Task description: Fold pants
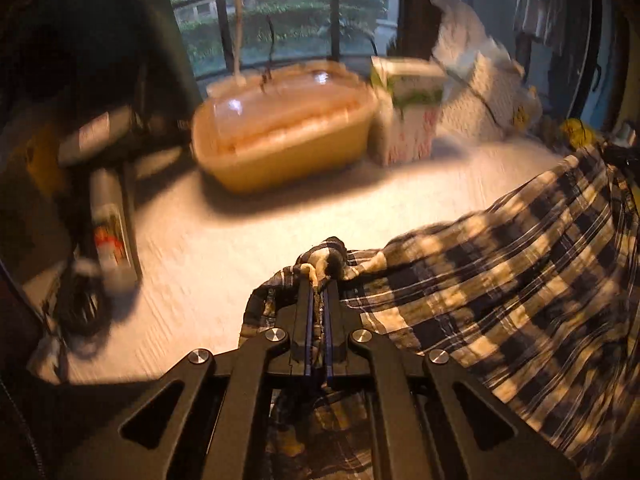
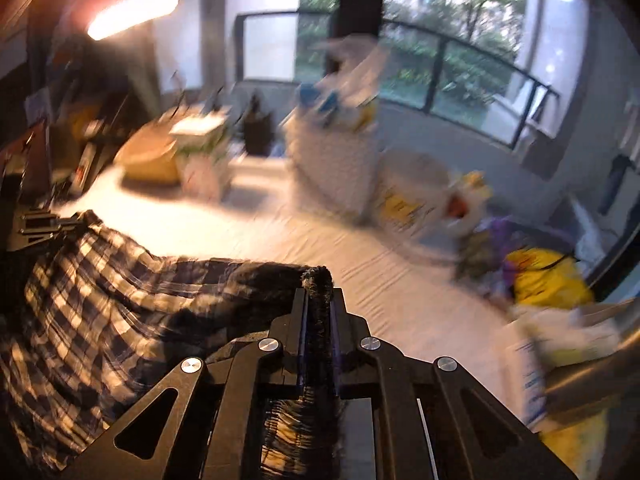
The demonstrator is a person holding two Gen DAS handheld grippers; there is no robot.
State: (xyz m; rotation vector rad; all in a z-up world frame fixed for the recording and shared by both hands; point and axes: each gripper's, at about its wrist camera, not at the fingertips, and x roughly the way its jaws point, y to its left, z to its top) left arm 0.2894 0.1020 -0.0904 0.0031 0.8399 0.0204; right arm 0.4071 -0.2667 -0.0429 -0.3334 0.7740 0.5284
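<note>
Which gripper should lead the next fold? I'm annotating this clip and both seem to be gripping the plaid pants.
Probably neither alone. The left gripper and the right gripper are each clamped on bunched fabric of the plaid pants, which hang stretched between them above the table. They should move together.

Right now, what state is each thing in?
Left tool: shut on plaid pants, a bunched edge pinched.
Right tool: shut on the pants' dark edge.
Plaid pants: stretched between both tools, unfolded and wrinkled.
Tan tub: upright on the table, clear lid on.
Carton: upright beside the tub.
</note>
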